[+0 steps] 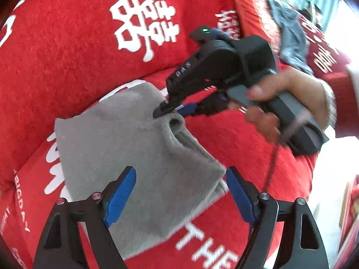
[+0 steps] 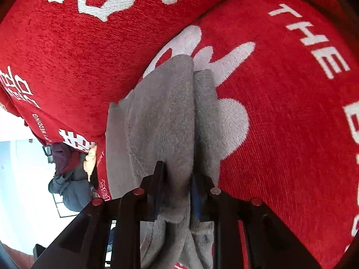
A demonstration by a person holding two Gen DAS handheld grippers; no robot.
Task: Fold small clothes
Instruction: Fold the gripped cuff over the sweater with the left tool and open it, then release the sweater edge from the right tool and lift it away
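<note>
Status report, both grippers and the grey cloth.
Left gripper open above grey cloth. Right gripper pinching its folded edge. Nothing in the way.

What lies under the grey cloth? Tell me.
The grey cloth rests on a red cover with white lettering. Whatever print or surface sits directly beneath it is covered.

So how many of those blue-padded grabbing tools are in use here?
2. The left gripper hovers open over the grey cloth at its near edge; the right gripper pinches its far fold.
</note>
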